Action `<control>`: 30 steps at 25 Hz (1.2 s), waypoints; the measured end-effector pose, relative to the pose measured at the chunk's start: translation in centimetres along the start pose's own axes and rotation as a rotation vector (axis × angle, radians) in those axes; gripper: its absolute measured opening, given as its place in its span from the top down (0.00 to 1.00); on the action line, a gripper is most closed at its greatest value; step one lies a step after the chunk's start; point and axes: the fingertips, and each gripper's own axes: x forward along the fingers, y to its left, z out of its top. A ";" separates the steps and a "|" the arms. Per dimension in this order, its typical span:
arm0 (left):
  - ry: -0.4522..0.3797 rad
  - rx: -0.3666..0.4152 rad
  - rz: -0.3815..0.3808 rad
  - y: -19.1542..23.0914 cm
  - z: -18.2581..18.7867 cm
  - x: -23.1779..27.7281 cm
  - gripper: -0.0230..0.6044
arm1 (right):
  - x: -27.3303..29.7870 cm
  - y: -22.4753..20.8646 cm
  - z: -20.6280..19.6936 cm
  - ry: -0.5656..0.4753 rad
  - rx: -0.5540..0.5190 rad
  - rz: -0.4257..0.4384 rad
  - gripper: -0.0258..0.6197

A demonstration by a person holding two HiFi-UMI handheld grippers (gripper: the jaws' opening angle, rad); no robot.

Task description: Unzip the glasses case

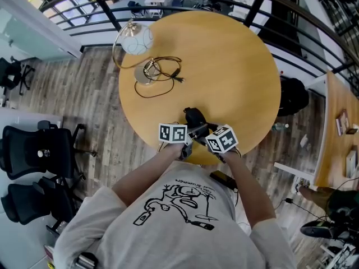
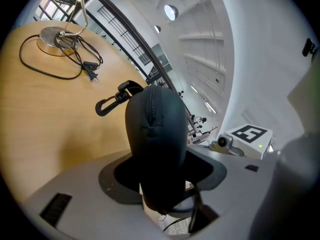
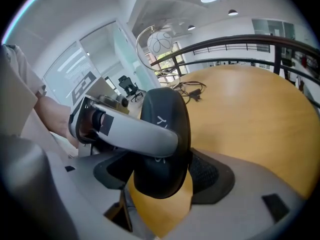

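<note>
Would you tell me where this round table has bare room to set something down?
The table's right half is bare, from the far rim to the near edge. The middle is free, between the lamp cord and the glasses case. Crowded: the far left around the lamp and that cord, and the near edge where the left gripper and right gripper meet the case.

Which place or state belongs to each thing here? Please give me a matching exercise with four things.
Things:
1. black oval fabric glasses case
2. thin black power cable
3. round glass globe lamp
4. black office chairs

Places or states:
A. on the wooden floor
B. zip closed
C. looped loosely on the round wooden table
D. standing on a round metal base

Pairs: 1-B; 2-C; 3-D; 4-A.
</note>
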 end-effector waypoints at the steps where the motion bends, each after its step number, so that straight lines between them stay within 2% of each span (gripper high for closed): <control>1: 0.006 0.009 0.001 0.1 -0.1 0.0 0.56 | -0.1 -0.1 0.0 0.002 -0.001 0.000 0.43; 10: 0.064 0.034 0.057 2.1 -1.0 0.1 0.51 | 1.3 -1.3 -0.7 0.045 -0.012 -0.042 0.47; 20: 0.124 0.004 0.143 5.0 -3.3 -0.9 0.51 | 2.8 -5.9 -3.8 0.206 -0.038 -0.171 0.48; 25: 0.130 -0.029 0.142 5.4 -3.5 -0.8 0.52 | 4.1 -6.9 -4.9 0.268 -0.048 -0.185 0.48; 30: 0.137 -0.039 0.151 5.9 -3.7 -0.9 0.53 | 5.0 -7.0 -5.0 0.279 -0.048 -0.178 0.48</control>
